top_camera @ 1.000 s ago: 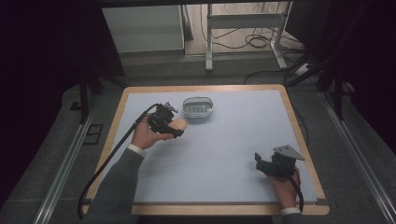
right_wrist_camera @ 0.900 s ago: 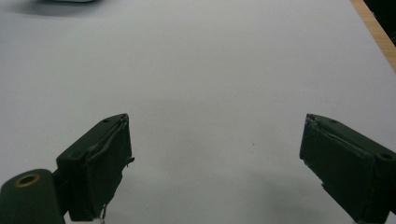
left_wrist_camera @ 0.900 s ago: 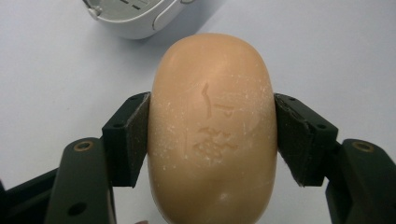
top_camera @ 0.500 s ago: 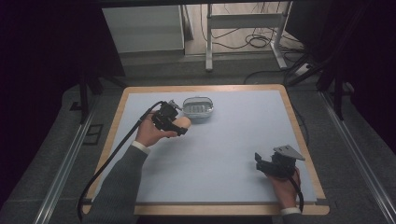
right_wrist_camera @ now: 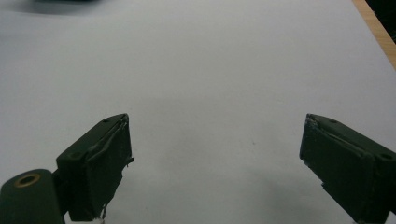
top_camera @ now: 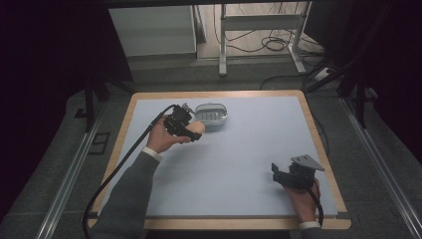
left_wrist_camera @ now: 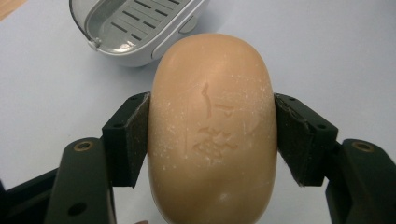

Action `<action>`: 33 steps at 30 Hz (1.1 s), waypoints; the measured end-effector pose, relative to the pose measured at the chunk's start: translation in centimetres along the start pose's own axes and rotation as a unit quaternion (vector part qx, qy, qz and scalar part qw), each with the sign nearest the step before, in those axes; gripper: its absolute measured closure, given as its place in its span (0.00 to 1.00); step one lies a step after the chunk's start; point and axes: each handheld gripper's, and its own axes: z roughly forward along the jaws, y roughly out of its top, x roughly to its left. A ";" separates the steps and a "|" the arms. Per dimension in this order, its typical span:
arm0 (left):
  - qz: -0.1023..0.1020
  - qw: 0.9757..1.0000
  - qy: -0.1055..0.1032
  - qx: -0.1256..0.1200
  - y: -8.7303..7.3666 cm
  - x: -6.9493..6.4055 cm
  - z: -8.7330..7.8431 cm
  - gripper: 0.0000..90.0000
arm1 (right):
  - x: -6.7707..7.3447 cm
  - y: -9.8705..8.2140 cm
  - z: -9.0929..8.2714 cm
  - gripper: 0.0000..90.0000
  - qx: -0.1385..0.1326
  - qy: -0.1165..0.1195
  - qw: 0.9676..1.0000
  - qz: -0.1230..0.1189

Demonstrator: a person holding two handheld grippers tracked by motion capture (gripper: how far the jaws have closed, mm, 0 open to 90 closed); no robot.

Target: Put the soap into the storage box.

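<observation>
My left gripper (left_wrist_camera: 212, 135) pinches the soap (left_wrist_camera: 212, 126) by its sides, just beside the soap dish (left_wrist_camera: 135, 28), ready to drop it in. Right gripper (right_wrist_camera: 215, 163) rests far from the dish, spread w/ nothing inside.

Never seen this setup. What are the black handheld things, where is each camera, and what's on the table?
No robot arm here: a person at a table holds a two-jaw gripper in each hand.

The high view comes from a fixed camera above the person's side, looking forward and down. There the left gripper is by the far side of the table, and the right gripper sits near the person's edge.

The other two pictures come from cameras riding on the grippers, each looking along its own black jaws.

The left gripper view shows the jaws clamped on the sides of a tan bar of soap with a stamped mark. Just beyond it lies an empty grey soap dish with a slotted floor.

The right gripper view shows the right gripper's jaws standing wide apart over bare table, holding nothing.
</observation>
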 end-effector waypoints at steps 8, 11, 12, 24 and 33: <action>0.004 1.000 -0.002 0.001 0.7 0.0 0.2 0.36 | 0.0 0.0 0.0 0.10 0.000 0.000 1.000 0.001; 0.007 1.000 -0.001 0.004 0.9 0.2 0.3 0.36 | 0.0 0.0 0.0 0.10 0.001 0.000 1.000 0.001; 0.005 1.000 -0.002 0.001 1.0 0.2 0.4 0.36 | 0.0 0.0 0.0 0.10 0.001 0.001 1.000 0.001; 0.009 1.000 0.000 0.004 1.8 0.7 1.0 0.36 | 0.0 0.0 0.0 0.10 -0.001 -0.001 1.000 0.000; 0.005 1.000 -0.004 0.008 2.7 1.5 2.1 0.36 | 0.0 0.0 0.0 0.10 -0.001 -0.001 1.000 0.001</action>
